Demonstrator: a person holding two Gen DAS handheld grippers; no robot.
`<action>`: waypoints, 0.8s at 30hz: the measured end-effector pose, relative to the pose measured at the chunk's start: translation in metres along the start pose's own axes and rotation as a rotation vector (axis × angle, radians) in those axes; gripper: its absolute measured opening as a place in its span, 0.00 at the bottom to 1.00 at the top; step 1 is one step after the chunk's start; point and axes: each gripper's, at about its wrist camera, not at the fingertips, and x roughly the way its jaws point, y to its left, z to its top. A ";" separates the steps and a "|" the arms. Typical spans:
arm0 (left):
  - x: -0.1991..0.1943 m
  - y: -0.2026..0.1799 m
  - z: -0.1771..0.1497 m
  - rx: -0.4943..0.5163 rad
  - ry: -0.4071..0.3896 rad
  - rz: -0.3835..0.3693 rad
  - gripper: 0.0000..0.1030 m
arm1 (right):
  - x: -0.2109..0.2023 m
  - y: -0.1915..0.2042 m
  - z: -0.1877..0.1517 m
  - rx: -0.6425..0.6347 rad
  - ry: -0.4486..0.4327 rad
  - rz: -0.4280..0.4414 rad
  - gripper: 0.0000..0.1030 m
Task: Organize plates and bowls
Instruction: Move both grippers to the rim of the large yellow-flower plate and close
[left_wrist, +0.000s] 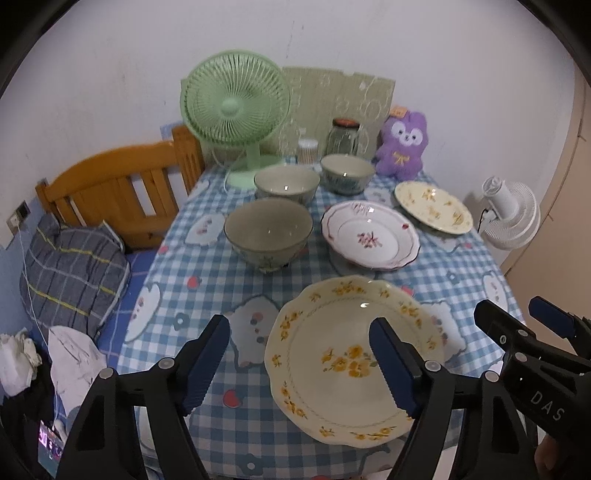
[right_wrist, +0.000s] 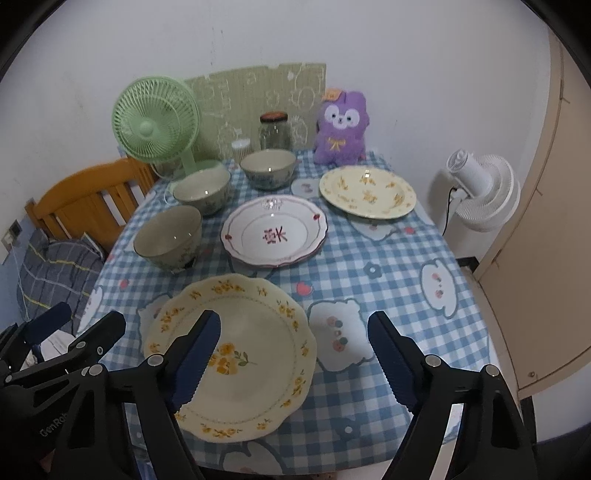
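A cream plate with yellow flowers (left_wrist: 332, 354) (right_wrist: 251, 343) lies at the table's near edge. Behind it lies a white plate with a red pattern (left_wrist: 369, 234) (right_wrist: 275, 230), and a second yellow-flowered plate (left_wrist: 432, 201) (right_wrist: 367, 192) lies at the far right. Three grey-green bowls stand in a row on the left: near (left_wrist: 269, 230) (right_wrist: 168, 236), middle (left_wrist: 286, 182) (right_wrist: 201, 190), far (left_wrist: 347, 171) (right_wrist: 269, 166). My left gripper (left_wrist: 300, 363) (right_wrist: 74, 326) is open and empty above the near plate's left edge. My right gripper (right_wrist: 294, 360) (left_wrist: 517, 317) is open and empty above its right edge.
The table carries a blue checked cloth (right_wrist: 388, 266). At the back stand a green fan (left_wrist: 234, 110), a glass jar (left_wrist: 343, 136), a swab box (left_wrist: 307, 150) and a purple plush toy (left_wrist: 402, 144). A wooden bed frame (left_wrist: 118, 188) is left; a white fan (right_wrist: 480, 188) right.
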 end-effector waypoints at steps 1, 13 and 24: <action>0.005 0.001 -0.001 0.000 0.010 -0.002 0.77 | 0.005 0.001 -0.001 0.001 0.008 0.000 0.81; 0.063 0.007 -0.013 -0.027 0.115 -0.010 0.72 | 0.064 0.009 -0.007 0.019 0.087 -0.021 0.78; 0.117 0.016 -0.017 -0.051 0.178 -0.036 0.63 | 0.113 0.008 -0.019 0.024 0.149 -0.060 0.74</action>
